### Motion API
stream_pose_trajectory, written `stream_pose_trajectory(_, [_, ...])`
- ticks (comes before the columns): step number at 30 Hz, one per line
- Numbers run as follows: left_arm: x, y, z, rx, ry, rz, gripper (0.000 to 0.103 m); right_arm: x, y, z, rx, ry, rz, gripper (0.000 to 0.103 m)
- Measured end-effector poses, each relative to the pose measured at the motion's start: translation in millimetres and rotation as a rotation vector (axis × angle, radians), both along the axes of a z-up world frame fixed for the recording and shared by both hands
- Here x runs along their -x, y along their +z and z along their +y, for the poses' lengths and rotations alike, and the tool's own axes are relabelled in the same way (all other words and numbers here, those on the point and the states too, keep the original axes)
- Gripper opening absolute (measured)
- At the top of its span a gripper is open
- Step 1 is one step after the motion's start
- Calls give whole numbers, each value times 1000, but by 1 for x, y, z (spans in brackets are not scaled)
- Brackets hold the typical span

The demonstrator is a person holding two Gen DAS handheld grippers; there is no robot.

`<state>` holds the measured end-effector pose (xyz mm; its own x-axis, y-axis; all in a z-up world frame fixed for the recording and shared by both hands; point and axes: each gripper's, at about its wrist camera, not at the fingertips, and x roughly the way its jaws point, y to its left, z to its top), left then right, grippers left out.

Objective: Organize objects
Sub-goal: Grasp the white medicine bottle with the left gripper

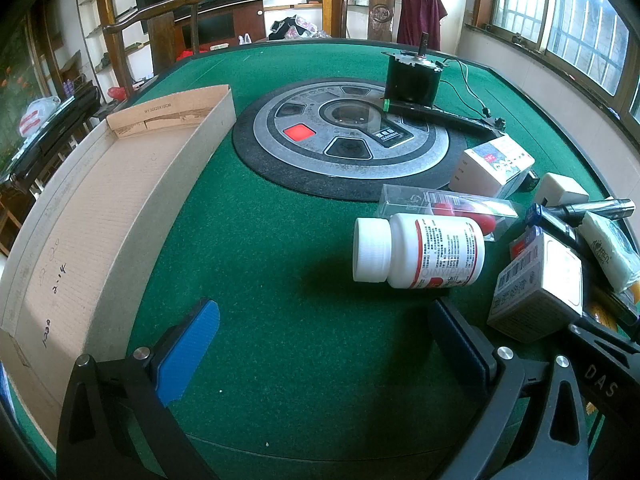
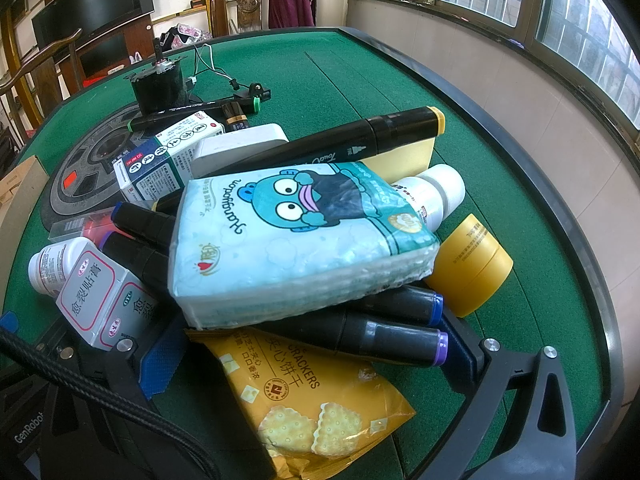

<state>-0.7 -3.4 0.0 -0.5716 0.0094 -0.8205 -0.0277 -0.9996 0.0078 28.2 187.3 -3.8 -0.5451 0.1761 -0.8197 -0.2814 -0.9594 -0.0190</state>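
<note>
In the left wrist view an empty cardboard tray (image 1: 120,184) lies at the left of the green table. A white pill bottle (image 1: 420,254) lies on its side ahead of my open, empty left gripper (image 1: 324,340). In the right wrist view my right gripper (image 2: 316,344) is open, its fingers either side of a pile: a blue tissue pack (image 2: 296,240) on top, black markers (image 2: 384,324), a yellow cracker packet (image 2: 304,396), a grey medicine box (image 2: 100,300), a yellow jar (image 2: 472,268), a long marker (image 2: 340,144). It holds nothing.
A round grey mahjong-table hub (image 1: 344,132) sits mid-table with a black motor (image 1: 412,76) and wires on it. White boxes (image 1: 492,164), a clear case (image 1: 444,208) and a grey box (image 1: 536,284) crowd the right. Wooden chairs and a window stand beyond the table.
</note>
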Motion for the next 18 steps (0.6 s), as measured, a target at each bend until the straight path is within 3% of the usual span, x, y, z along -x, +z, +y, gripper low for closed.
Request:
stream_pose_trajectory(6, [0, 0, 3, -5, 1, 0, 101, 2, -2, -2, -1, -37, -2, 103])
stream_pose_trajectory(9, [-9, 6, -4, -55, -27, 12, 101, 10, 2, 1, 19, 27, -72, 103])
stream_pose_trajectory(10, [-15, 13, -8, -72, -27, 40, 101, 12, 3, 3, 26, 86, -95, 103])
stream_pose_trajectory(14, [-31, 40, -18, -65, -55, 143, 101, 9, 3, 3, 9, 139, -82, 103])
stream_pose_trajectory(16, [-37, 54, -26, -40, -78, 196, 101, 11, 4, 3, 12, 198, -108, 103])
stream_pose_trajectory(18, [-40, 64, -32, -9, -94, 235, 101, 4, 8, 9, 11, 183, -120, 102])
